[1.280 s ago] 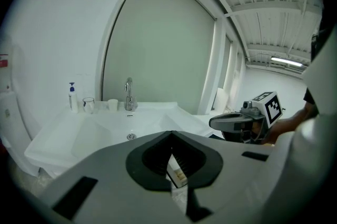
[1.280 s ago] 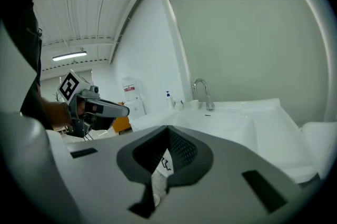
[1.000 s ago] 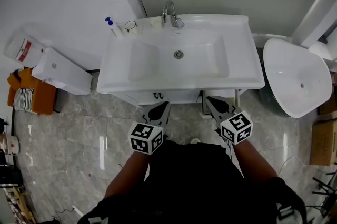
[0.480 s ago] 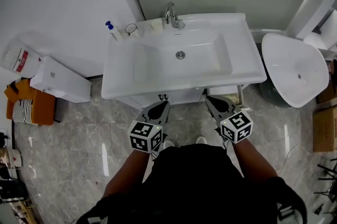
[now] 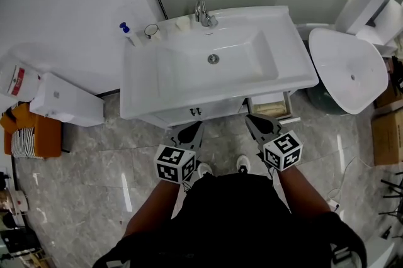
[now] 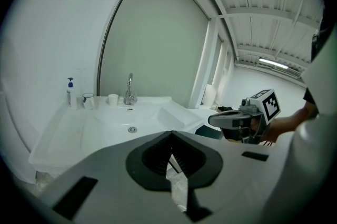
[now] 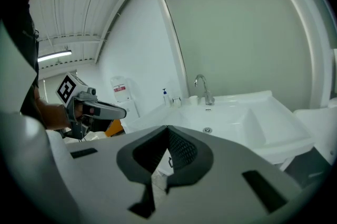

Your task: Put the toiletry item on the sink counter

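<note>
The left gripper and right gripper hang near the body, each with its jaws pressed together on nothing. A pump bottle stands on the far left corner of the counter; I cannot tell whether it is the item meant. Reaching forward, a gripper could knock the open drawer.

1. Head view: high above the sink, just before its front edge; facing steeply down;
2. Left gripper view: low before the sink's front edge; facing the faucet; near;
3. Right gripper view: same, further right; all three views share sink and faucet.
</note>
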